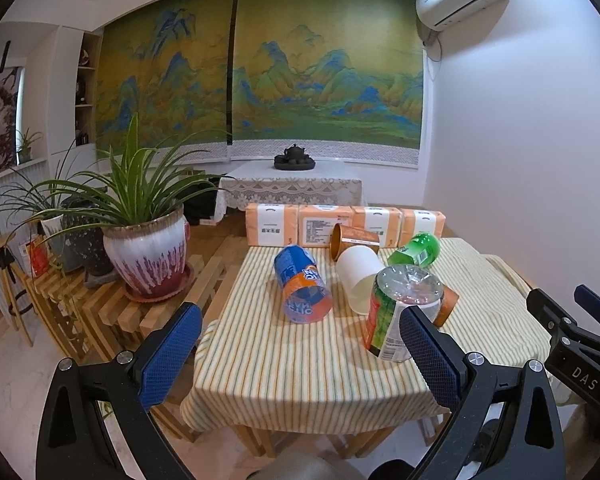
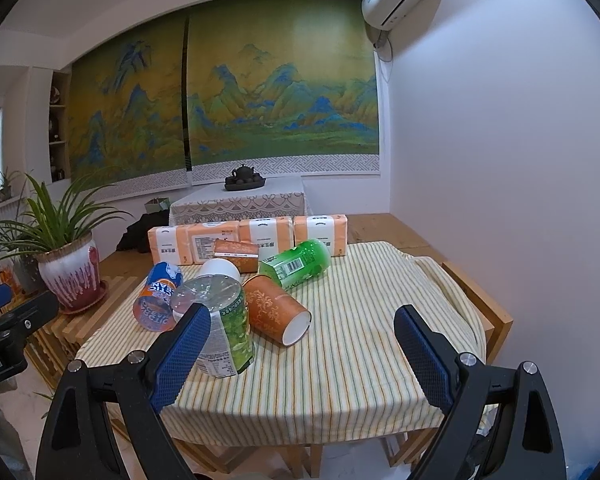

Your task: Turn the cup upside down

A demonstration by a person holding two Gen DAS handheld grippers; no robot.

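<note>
Several cups lie on their sides on a striped tablecloth (image 1: pixel 300 364) (image 2: pixel 340 368). A blue-and-orange cup (image 1: pixel 302 289) (image 2: pixel 156 296) lies at the left. A plain white cup (image 1: pixel 360 278) (image 2: pixel 220 270) rests in the middle, a green cup (image 1: pixel 416 250) (image 2: pixel 296 264) farther back. An orange patterned cup (image 2: pixel 276 312) points its mouth toward me; another one (image 1: pixel 352 240) (image 2: pixel 236 255) lies behind. Nearest stands a clear cup with a green label (image 1: pixel 400 312) (image 2: pixel 220 328), bottom up. My left gripper (image 1: pixel 300 344) is open before the table. My right gripper (image 2: pixel 302 344) is open too. Neither holds anything.
Four orange tissue packs (image 1: pixel 340 222) (image 2: pixel 248 236) line the table's far edge. A potted plant (image 1: pixel 148 252) (image 2: pixel 66 268) stands on a slatted wooden bench at the left. A lace-covered table with a tea set (image 1: pixel 294 158) is behind. The white wall is on the right.
</note>
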